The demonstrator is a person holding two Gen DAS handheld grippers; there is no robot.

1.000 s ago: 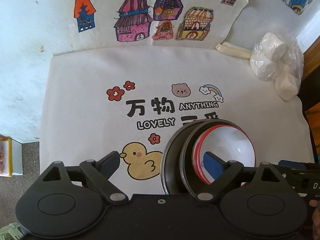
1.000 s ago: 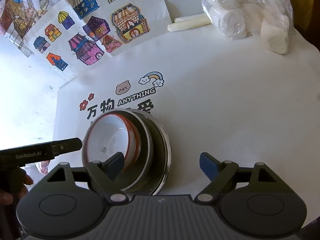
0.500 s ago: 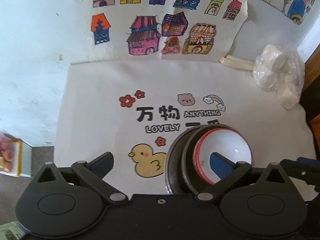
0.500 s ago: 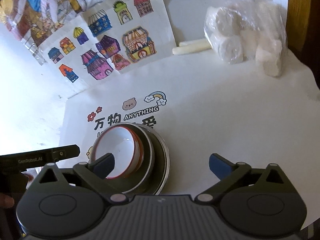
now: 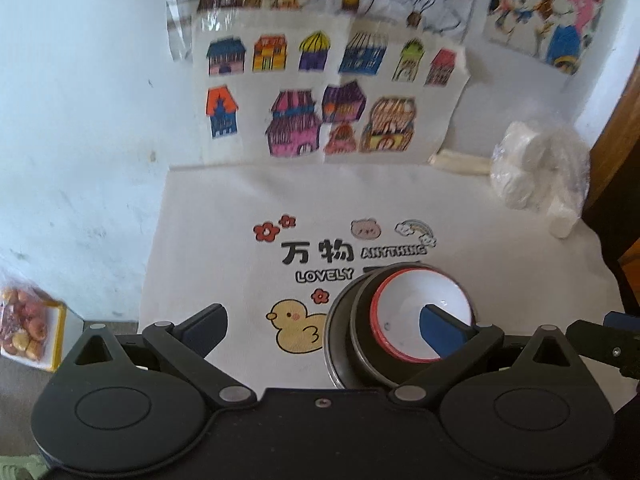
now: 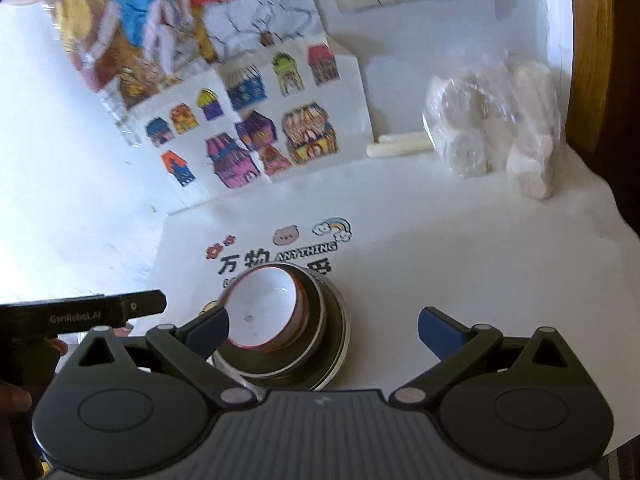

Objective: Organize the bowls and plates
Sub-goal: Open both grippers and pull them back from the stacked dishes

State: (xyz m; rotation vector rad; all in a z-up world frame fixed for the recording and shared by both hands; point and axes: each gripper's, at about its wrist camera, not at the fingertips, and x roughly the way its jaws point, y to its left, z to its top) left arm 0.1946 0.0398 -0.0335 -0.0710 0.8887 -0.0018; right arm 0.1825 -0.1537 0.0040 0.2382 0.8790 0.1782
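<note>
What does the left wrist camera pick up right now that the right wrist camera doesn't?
Only the left wrist view: the yellow duck print in full, a tray of small red and yellow items at the far left, and the left gripper, open.

Only the right wrist view: the right gripper, open and empty, and a hand at the left edge.

Both: the red-rimmed white bowl nested in the metal dishes on the printed cloth, the plastic bag of white rolls, and the house drawings.
</note>
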